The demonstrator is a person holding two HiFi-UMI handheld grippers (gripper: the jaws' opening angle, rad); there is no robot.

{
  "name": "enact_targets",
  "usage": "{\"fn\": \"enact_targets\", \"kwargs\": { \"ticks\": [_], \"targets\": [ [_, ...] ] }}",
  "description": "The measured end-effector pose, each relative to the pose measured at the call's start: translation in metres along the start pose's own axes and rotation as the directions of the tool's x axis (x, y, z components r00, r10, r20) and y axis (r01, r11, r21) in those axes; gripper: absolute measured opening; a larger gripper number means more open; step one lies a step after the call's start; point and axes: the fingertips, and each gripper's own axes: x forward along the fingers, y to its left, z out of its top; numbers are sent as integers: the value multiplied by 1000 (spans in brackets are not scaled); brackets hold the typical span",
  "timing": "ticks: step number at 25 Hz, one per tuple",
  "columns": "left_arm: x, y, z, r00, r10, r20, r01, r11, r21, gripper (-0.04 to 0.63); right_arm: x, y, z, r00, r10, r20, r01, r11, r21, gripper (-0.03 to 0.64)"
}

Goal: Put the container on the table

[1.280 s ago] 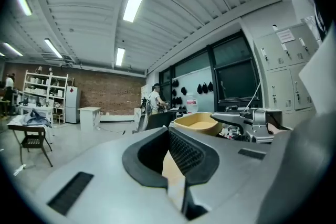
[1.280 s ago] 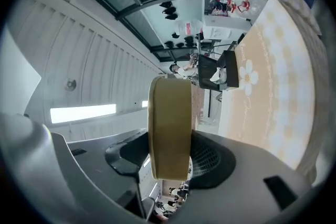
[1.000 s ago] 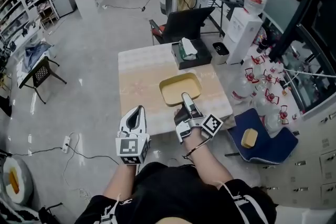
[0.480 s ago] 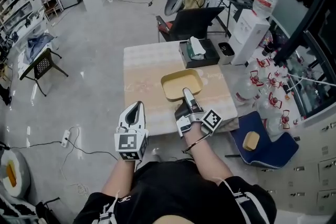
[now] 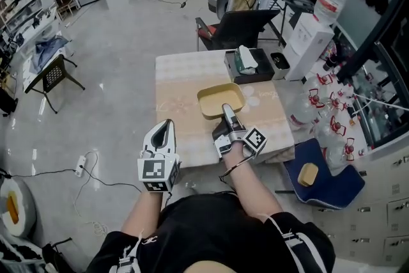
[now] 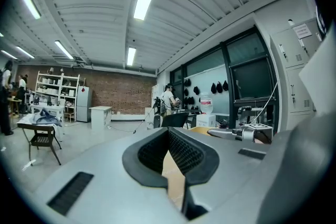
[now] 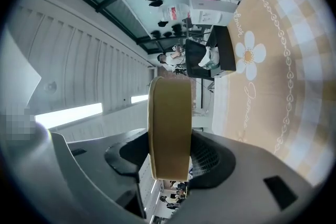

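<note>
The container [image 5: 221, 99] is a shallow yellow tray, hovering over the near half of the beige patterned table [image 5: 182, 73]. My right gripper [image 5: 225, 110] is shut on its near rim. In the right gripper view the yellow wall [image 7: 169, 128] stands edge-on between the black pads [image 7: 210, 157], with the tablecloth [image 7: 273, 60] off to the right. My left gripper [image 5: 167, 123] hangs beyond the table's near left corner, shut and empty. In the left gripper view its pads [image 6: 184, 152] meet at the tip with nothing in them.
A black box with tissues [image 5: 248, 67] sits on the table's far right corner. Behind it stand a black chair [image 5: 233, 29] and a white water dispenser [image 5: 305, 41]. Bottles [image 5: 326, 112] and a blue cushioned seat [image 5: 323, 169] crowd the floor on the right. A cable [image 5: 83, 169] lies at left.
Both grippers have moved forward toward the table. The right one has carried the container a little farther over the tabletop and lower. Neither grip has changed.
</note>
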Motion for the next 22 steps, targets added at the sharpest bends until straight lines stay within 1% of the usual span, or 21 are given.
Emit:
{"fn": "enact_targets", "kwargs": {
  "ticks": [3, 8, 11, 13, 18, 22],
  "targets": [
    [1, 8, 3, 1000, 7, 8, -7, 1000, 6, 12, 16, -21, -2, 1000, -1, -14, 1, 1000, 10, 245],
    [7, 14, 6, 1000, 23, 13, -23, 999, 28, 12, 42, -67, -5, 1000, -16, -22, 18, 997, 80, 245],
    [9, 16, 6, 999, 32, 18, -32, 999, 38, 12, 53, -96, -9, 997, -59, -46, 61, 997, 56, 245],
    [8, 18, 5, 999, 37, 20, -37, 999, 35, 12, 58, -112, -16, 995, -72, -76, 75, 996, 44, 245],
    [2, 31, 3, 998, 61, 24, -63, 997, 45, 12, 67, -148, -32, 983, -132, -127, 140, 988, 59, 245],
    [-2, 45, -3, 995, 96, 17, -96, 995, 22, 12, 76, -157, -48, 973, -156, -171, 169, 983, 66, 247]
  ]
}}
